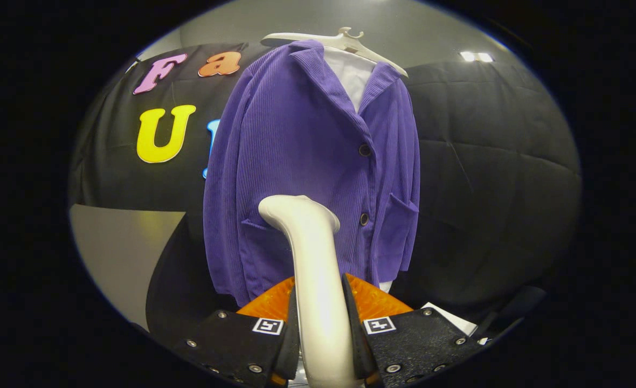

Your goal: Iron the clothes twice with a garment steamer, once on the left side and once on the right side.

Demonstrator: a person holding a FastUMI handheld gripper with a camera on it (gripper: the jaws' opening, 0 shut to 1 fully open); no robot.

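Item 1. Grey panel [118, 253], pale and flat, at the far left, low down, in front of the black cloth wall [490, 178]. Partly hidden by the dark drape beside it.

Item 2. Purple jacket [296, 156], ribbed cloth, long-sleeved, hung facing the camera in front of the cloth wall. Lapels open at the neck over a white inner garment [353, 78]. Two dark buttons down the front edge: upper button [365, 150], lower button [364, 219]. One patch pocket [399, 231] on the side right of the buttons; a second pocket edge shows left of the steamer head. The left sleeve hangs straight down beside the body.

Item 3. White hanger [345, 40], carrying the jacket at the shoulders, hook at the top, one arm sloping down past the collar.

Item 4. Garment steamer [318, 280], white, smooth, with a long handle rising between the claw's fingers and a head bent forward at the top. The head stands at the lower front of the jacket, left of the lower button; contact with the cloth cannot be told.

Item 5. Claw [320, 328], closed on the steamer handle, a finger pressing each side of it. Square markers sit on both finger mounts.

Item 6. White sheet [453, 320], lying low to the right of the claw, partly covered.
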